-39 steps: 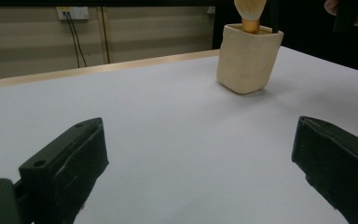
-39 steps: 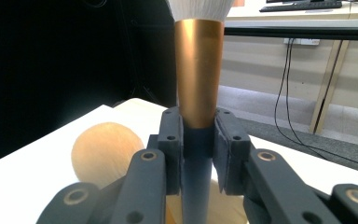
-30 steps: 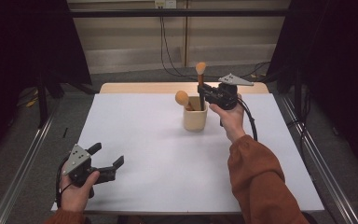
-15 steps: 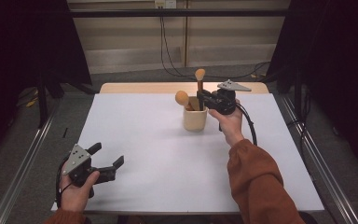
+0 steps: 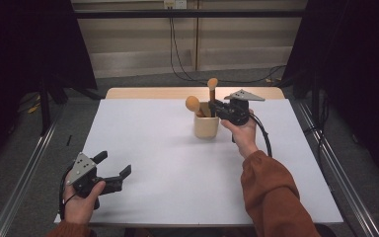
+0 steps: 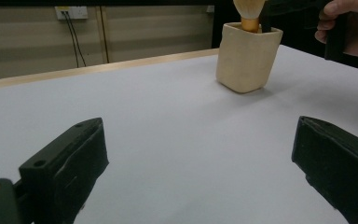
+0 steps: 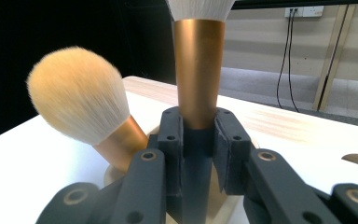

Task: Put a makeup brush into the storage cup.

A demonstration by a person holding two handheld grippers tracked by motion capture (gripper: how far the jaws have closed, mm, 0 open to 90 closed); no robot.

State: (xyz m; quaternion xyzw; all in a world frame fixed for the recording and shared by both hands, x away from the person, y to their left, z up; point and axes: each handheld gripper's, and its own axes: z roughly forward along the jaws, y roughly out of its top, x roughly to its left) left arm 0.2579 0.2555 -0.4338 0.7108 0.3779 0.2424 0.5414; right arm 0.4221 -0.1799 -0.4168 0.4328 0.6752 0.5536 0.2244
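Observation:
A beige cup [image 5: 206,127] stands on the white table [image 5: 168,163], toward the back and right of centre. A makeup brush with a round tan head [image 5: 193,103] leans out of it to the left. My right gripper [image 5: 216,106] hovers just right of the cup's rim, shut on a second brush [image 5: 212,85]. In the right gripper view the pads [image 7: 171,135] clamp its dark handle just under the copper ferrule [image 7: 199,70], and the tan brush [image 7: 79,114] sits to the left. Near the table's front left corner my left gripper [image 5: 113,163] stands open, with nothing between its fingers [image 6: 70,158].
The left gripper view looks across bare white tabletop to the cup [image 6: 247,58] and the person's hand [image 6: 349,28] beside it. A wooden strip [image 5: 153,93] runs along the table's far edge. Metal rails [image 5: 335,168] flank both sides, and cables hang on the back wall.
My right gripper has come down with the held brush, bringing its handle lower over the cup. The left gripper has stayed in place.

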